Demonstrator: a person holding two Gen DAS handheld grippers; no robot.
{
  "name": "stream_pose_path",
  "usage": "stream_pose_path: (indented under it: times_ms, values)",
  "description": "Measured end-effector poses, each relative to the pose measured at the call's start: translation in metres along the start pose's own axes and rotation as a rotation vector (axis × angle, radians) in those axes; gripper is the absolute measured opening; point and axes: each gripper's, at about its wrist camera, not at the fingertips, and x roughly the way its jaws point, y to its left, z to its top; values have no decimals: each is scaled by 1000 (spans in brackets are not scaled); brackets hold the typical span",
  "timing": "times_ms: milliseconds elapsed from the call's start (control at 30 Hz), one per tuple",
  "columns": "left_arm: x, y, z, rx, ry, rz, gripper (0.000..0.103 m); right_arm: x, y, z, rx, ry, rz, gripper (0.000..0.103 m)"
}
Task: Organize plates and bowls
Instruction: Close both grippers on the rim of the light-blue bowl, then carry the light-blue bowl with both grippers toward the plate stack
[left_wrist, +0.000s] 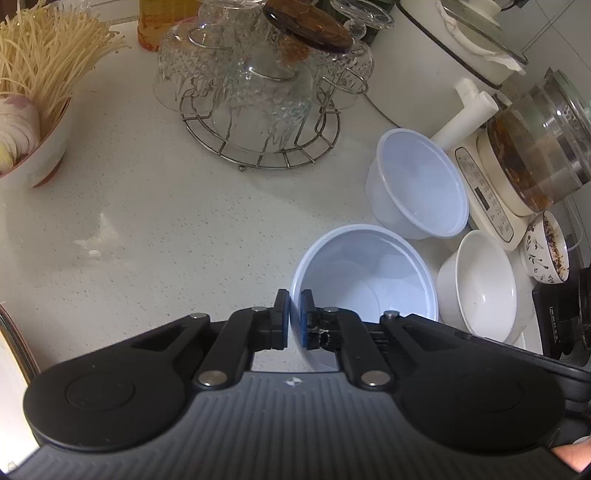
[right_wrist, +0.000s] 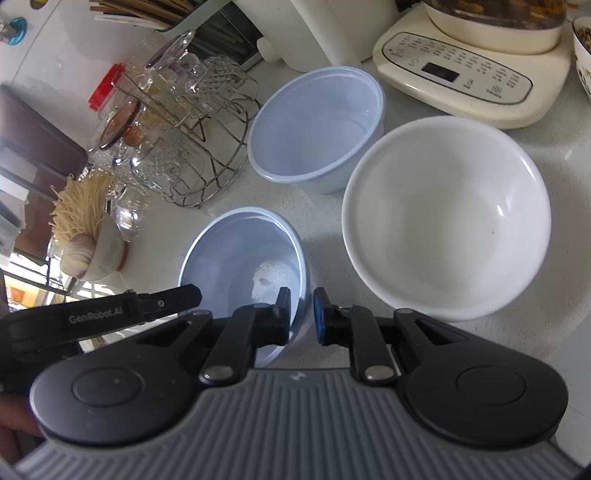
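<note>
White "GenRobot.AI" lettering marks left gripper (right_wrist: 159, 304); both pinch pale-blue bowl (right_wrist: 243, 258).

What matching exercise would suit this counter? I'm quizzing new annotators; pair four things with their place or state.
Things:
1. nearer pale blue plastic bowl
2. farther pale blue plastic bowl
3. white ceramic bowl
4. round wire rack

Places or states:
A. next to the flower-patterned bowl
B. rim pinched by the left gripper and the right gripper
C. holds upturned glass cups
D. stands between the rack and the cream appliance

Pairs: 1-B, 2-D, 3-A, 4-C
</note>
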Motion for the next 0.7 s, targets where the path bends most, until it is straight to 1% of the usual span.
stream_pose_path:
  times_ms: [167, 400, 567, 700]
  values:
    - [-9, 8, -1, -24, -29, -12, 6, -2, 8, 2, -41, -2, 10, 15]
    - [-33, 27, -4, -52, -77, -26, 6, -7, 29, 6, -93, -30, 27, 15]
    - [-56, 45, -6, -64, -115, -48, 6, -15, 53, 0, -135, -62, 33, 15]
    - [-77, 56, -8, -54, -144, -62, 6, -23, 70, -7, -157, -84, 40, 15]
